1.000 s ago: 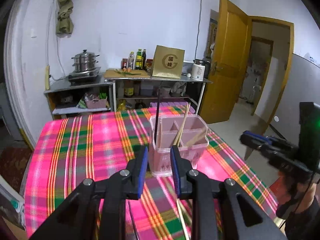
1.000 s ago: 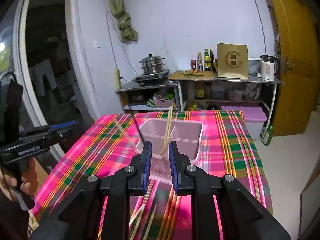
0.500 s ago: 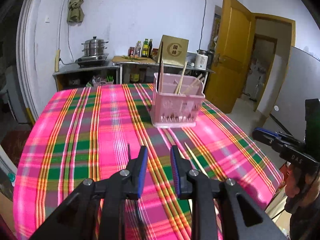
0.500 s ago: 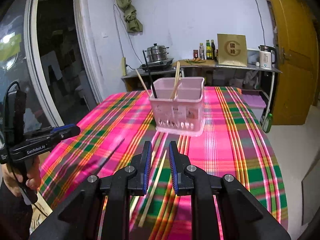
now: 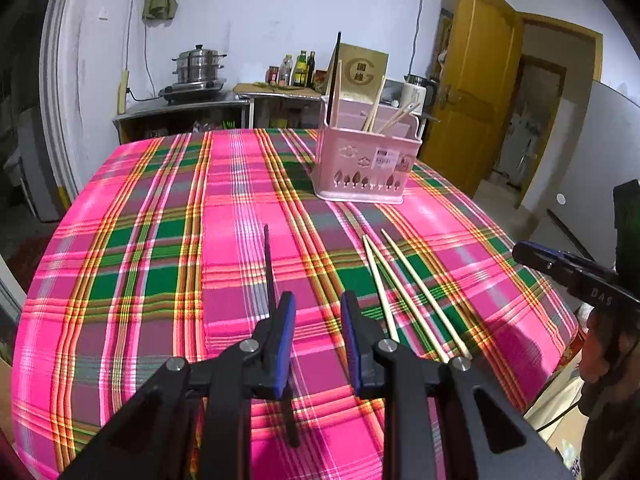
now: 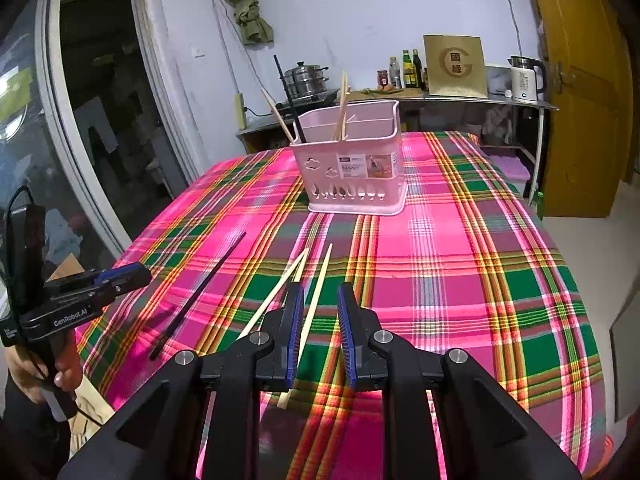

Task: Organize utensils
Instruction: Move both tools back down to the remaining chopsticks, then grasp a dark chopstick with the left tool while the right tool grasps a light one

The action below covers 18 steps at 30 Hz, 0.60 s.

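Note:
A pink utensil basket (image 5: 364, 168) (image 6: 352, 172) stands on the plaid tablecloth (image 5: 160, 240) and holds several wooden chopsticks and one black one. A loose black chopstick (image 5: 269, 264) (image 6: 200, 288) lies on the cloth, its near end under my left gripper's left finger. My left gripper (image 5: 318, 312) hovers low and open, with nothing between its pads. To its right lie three wooden chopsticks (image 5: 416, 288). My right gripper (image 6: 320, 304) is open too. One wooden chopstick (image 6: 316, 300) lies on the cloth in line with its gap, untouched, and others (image 6: 276, 292) lie just left.
Each gripper appears at the other view's edge, held by a hand (image 6: 88, 292) (image 5: 568, 272). The table's near edges drop off beside both hands. Behind the table a metal shelf (image 5: 180, 104) carries a steamer pot, bottles and a kettle. A yellow door (image 5: 484, 80) stands open at right.
Both grippers have drawn back from the basket and sunk towards the cloth. The basket now looks farther off, and the loose chopsticks have come into view by the fingertips. Jaw gaps look unchanged.

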Each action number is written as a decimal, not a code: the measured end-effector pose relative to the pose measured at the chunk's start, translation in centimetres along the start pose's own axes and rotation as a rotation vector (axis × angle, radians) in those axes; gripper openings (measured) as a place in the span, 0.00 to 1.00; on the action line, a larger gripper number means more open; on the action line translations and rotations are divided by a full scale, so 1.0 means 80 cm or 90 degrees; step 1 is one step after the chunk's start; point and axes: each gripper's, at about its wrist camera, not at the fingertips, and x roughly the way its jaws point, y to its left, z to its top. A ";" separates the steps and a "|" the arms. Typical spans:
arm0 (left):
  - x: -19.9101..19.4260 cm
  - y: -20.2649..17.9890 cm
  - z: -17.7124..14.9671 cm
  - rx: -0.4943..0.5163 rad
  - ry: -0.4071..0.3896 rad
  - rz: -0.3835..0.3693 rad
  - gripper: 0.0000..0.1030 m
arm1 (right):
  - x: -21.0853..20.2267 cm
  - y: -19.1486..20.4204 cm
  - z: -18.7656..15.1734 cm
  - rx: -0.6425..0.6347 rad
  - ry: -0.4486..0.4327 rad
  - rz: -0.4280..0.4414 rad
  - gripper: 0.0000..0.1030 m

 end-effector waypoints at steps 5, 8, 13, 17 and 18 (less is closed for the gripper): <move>0.010 0.005 -0.001 -0.002 0.011 0.004 0.24 | 0.011 0.005 0.001 -0.005 0.010 0.004 0.17; 0.016 0.008 0.000 -0.002 0.017 0.011 0.24 | 0.020 0.006 0.001 -0.005 0.017 0.003 0.17; 0.028 0.012 0.001 0.003 0.031 0.016 0.24 | 0.032 0.008 0.002 -0.003 0.027 0.005 0.17; 0.042 0.016 0.006 0.009 0.046 0.020 0.24 | 0.041 0.013 0.003 -0.007 0.035 0.005 0.17; 0.046 0.016 0.008 0.011 0.049 0.022 0.24 | 0.045 0.015 0.004 -0.010 0.039 0.004 0.17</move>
